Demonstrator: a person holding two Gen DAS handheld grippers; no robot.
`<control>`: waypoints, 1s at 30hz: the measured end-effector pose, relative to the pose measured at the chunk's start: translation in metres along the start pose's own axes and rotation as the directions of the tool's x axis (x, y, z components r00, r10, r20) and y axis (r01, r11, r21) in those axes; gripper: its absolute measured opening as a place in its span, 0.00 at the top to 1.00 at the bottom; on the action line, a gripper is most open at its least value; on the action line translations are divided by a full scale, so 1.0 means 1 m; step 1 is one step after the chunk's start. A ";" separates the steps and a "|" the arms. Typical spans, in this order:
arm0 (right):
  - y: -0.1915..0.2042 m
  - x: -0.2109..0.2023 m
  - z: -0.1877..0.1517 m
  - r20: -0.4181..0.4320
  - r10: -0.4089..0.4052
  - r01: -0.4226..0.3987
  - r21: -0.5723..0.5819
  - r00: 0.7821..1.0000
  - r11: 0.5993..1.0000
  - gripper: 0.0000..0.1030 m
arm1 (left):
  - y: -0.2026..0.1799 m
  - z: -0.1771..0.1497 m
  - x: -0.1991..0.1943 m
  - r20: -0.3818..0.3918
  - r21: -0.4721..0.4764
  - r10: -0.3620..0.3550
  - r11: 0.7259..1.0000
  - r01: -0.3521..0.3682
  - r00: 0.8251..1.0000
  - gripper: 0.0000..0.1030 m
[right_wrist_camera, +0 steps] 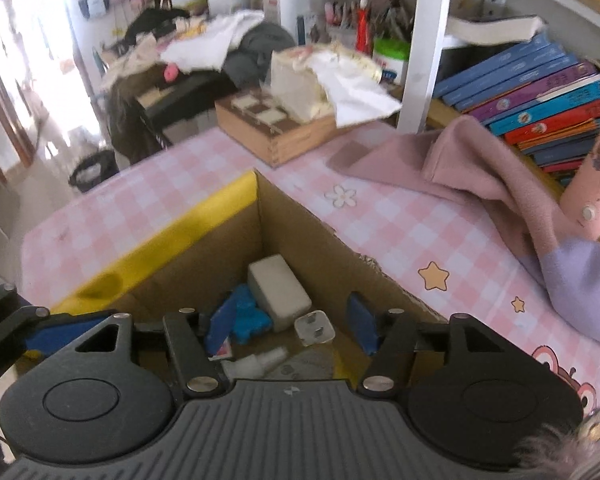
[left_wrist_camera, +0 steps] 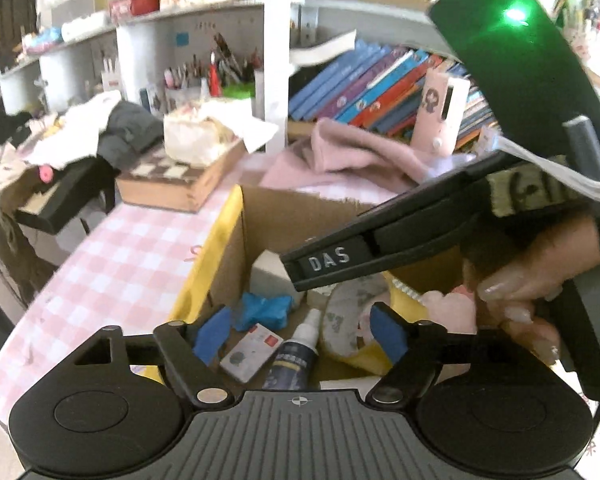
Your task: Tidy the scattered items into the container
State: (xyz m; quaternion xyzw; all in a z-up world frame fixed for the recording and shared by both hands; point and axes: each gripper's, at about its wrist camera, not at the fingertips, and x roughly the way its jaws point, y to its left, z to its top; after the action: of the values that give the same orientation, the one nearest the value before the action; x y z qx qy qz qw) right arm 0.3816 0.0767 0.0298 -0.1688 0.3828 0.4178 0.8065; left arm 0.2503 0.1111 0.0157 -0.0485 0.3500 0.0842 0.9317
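Observation:
A cardboard box (left_wrist_camera: 228,264) with a yellow-taped rim (right_wrist_camera: 160,240) stands on the pink checked table. Inside lie a grey block (right_wrist_camera: 278,292), a blue crumpled item (right_wrist_camera: 248,316), a white plug (right_wrist_camera: 314,330), a spray bottle (left_wrist_camera: 298,354), a card (left_wrist_camera: 250,354) and soft fabric items (left_wrist_camera: 342,322). My left gripper (left_wrist_camera: 300,336) is open and empty over the box. My right gripper (right_wrist_camera: 292,326) is open and empty over the box too. In the left wrist view the right gripper's body (left_wrist_camera: 400,236) and the hand holding it reach across above the box.
A pink cloth (right_wrist_camera: 480,176) lies on the table (right_wrist_camera: 400,232) right of the box. A wooden box (right_wrist_camera: 284,136) with a tissue pack stands behind. Books (right_wrist_camera: 540,100) fill the shelf at the right. A pink device (right_wrist_camera: 592,184) leans on them. Clothes (right_wrist_camera: 220,48) pile at the back left.

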 end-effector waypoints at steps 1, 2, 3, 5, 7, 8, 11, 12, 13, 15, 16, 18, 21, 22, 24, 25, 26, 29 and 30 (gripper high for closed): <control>0.002 -0.008 -0.002 0.017 -0.001 0.001 0.005 1.000 1.000 0.42 | 0.000 0.000 -0.005 0.015 0.000 -0.003 1.000 0.003 1.000 0.21; 0.004 -0.016 -0.004 0.034 -0.004 0.003 0.011 0.999 1.000 0.42 | 0.001 0.001 -0.011 0.032 0.001 -0.010 1.000 0.010 0.999 0.21; 0.006 -0.025 -0.006 0.053 -0.008 0.007 0.017 0.999 1.000 0.42 | 0.002 0.003 -0.015 0.048 0.002 -0.017 1.000 0.017 0.999 0.20; 0.009 -0.044 -0.011 0.093 -0.020 0.017 0.034 0.995 0.999 0.41 | 0.002 0.003 -0.029 0.082 0.009 -0.029 1.000 0.028 0.996 0.15; 0.012 -0.063 -0.016 0.133 -0.035 0.028 0.055 0.991 0.998 0.40 | 0.003 0.002 -0.044 0.117 0.014 -0.031 0.999 0.030 0.993 0.11; 0.013 -0.073 -0.020 0.154 -0.044 0.034 0.067 0.987 0.997 0.40 | 0.003 0.002 -0.050 0.130 0.013 -0.029 1.000 0.027 0.991 0.09; 0.018 -0.101 -0.032 0.208 -0.077 0.058 0.097 0.975 0.994 0.39 | 0.003 0.000 -0.071 0.170 0.007 -0.031 1.000 0.030 0.985 0.06; 0.019 -0.110 -0.037 0.225 -0.090 0.067 0.108 0.970 0.992 0.39 | 0.004 -0.001 -0.077 0.184 0.008 -0.035 0.999 0.034 0.982 0.03; 0.020 -0.118 -0.042 0.239 -0.102 0.075 0.120 0.966 0.990 0.39 | 0.004 -0.003 -0.084 0.200 0.011 -0.039 0.999 0.038 0.979 0.03; 0.023 -0.134 -0.053 0.264 -0.128 0.091 0.149 0.956 0.985 0.39 | 0.003 -0.008 -0.098 0.228 0.031 -0.049 0.999 0.043 0.972 0.01; 0.025 -0.142 -0.059 0.278 -0.142 0.099 0.164 0.950 0.982 0.38 | 0.002 -0.011 -0.104 0.238 0.047 -0.056 0.998 0.046 0.970 0.00; 0.029 -0.156 -0.072 0.298 -0.173 0.117 0.194 0.939 0.974 0.38 | -0.001 -0.019 -0.115 0.255 0.078 -0.061 0.996 0.042 0.965 0.00; 0.034 -0.175 -0.093 0.321 -0.225 0.148 0.247 0.920 0.958 0.37 | -0.004 -0.033 -0.130 0.258 0.111 -0.074 0.993 0.046 0.963 0.00; 0.037 -0.181 -0.100 0.328 -0.243 0.157 0.267 0.913 0.951 0.37 | -0.004 -0.038 -0.134 0.257 0.115 -0.079 0.992 0.051 0.963 0.00; 0.041 -0.194 -0.114 0.341 -0.278 0.176 0.300 0.898 0.938 0.36 | -0.004 -0.046 -0.140 0.250 0.114 -0.090 0.991 0.063 0.964 0.00; 0.044 -0.199 -0.122 0.345 -0.292 0.185 0.311 0.892 0.932 0.35 | -0.005 -0.051 -0.143 0.245 0.115 -0.097 0.991 0.070 0.965 0.00; 0.047 -0.204 -0.129 0.348 -0.307 0.195 0.320 0.886 0.927 0.35 | -0.005 -0.055 -0.146 0.242 0.116 -0.103 0.990 0.076 0.965 0.00; 0.058 -0.219 -0.151 0.353 -0.350 0.228 0.344 0.868 0.911 0.33 | -0.006 -0.068 -0.157 0.240 0.124 -0.108 0.989 0.080 0.965 0.00; 0.062 -0.223 -0.158 0.353 -0.364 0.238 0.352 0.862 0.905 0.33 | -0.006 -0.072 -0.160 0.241 0.123 -0.108 0.989 0.080 0.965 0.00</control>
State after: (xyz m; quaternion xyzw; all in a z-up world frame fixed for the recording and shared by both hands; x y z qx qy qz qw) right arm 0.1766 -0.1015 0.0989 -0.0130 0.2312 0.2490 0.9404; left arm 0.0866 0.0746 0.0676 -0.0019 0.2329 0.0256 0.9722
